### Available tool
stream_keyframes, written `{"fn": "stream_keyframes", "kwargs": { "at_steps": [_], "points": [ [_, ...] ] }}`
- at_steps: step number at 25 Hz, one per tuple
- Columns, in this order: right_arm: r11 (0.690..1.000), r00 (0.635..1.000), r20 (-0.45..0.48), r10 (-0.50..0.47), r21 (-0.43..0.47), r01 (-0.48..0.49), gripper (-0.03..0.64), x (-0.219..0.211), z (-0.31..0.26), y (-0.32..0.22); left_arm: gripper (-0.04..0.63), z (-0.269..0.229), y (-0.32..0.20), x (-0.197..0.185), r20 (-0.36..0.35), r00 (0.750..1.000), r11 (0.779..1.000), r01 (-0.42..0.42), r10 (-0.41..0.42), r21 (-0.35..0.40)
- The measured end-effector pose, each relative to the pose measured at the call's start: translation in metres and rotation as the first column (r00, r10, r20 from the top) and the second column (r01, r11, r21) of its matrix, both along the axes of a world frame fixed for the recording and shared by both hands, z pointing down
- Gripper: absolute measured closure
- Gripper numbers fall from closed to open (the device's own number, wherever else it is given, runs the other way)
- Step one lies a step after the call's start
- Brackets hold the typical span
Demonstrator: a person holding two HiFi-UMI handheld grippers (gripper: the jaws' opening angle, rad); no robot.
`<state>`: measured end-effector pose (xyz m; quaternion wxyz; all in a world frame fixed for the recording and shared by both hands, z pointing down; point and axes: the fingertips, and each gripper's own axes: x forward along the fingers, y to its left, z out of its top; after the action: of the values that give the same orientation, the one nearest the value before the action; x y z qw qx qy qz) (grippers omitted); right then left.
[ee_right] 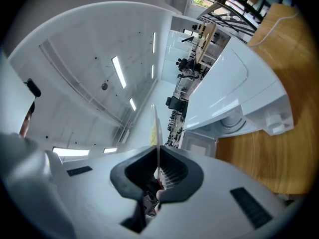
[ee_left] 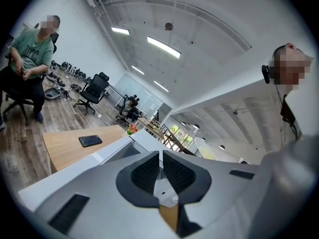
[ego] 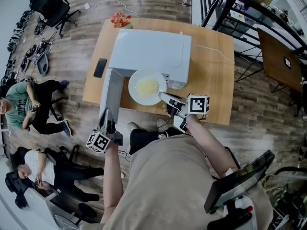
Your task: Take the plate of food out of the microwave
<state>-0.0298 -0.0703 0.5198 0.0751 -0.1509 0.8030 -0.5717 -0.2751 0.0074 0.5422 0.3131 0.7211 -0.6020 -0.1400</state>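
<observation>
A white microwave stands on a wooden table with its door swung open toward me. A white plate of pale yellow food hangs level just in front of the oven's opening. My right gripper is shut on its near right rim. In the right gripper view the plate shows as a thin edge running up from between the jaws of the right gripper. My left gripper sits at the door's outer end. Its jaws look shut; whether they pinch the door I cannot tell.
A black phone lies on the table left of the microwave, and red flowers stand at the back corner. Two people sit on the floor at the left. An office chair and a dark rack stand farther off.
</observation>
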Motion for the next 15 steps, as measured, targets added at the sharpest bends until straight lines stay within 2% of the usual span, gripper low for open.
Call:
{"fn": "stream_keyframes", "kwargs": {
  "at_steps": [6, 12, 15],
  "points": [
    [1.0, 0.999, -0.033, 0.013, -0.012, -0.014, 0.598, 0.012, 0.009, 0.004, 0.589, 0.013, -0.017, 0.01, -0.025, 1.0, 0.999, -0.011, 0.01, -0.034],
    [0.996, 0.997, -0.018, 0.079, -0.048, -0.08, 0.598, 0.017, 0.017, 0.003, 0.591, 0.012, -0.022, 0.012, -0.01, 0.997, 0.996, -0.072, 0.072, -0.056],
    [0.995, 0.996, -0.011, 0.083, -0.061, -0.084, 0.597, 0.012, 0.018, 0.003, 0.591, 0.012, -0.02, 0.008, -0.013, 0.997, 0.995, -0.083, 0.082, -0.062]
  ]
}}
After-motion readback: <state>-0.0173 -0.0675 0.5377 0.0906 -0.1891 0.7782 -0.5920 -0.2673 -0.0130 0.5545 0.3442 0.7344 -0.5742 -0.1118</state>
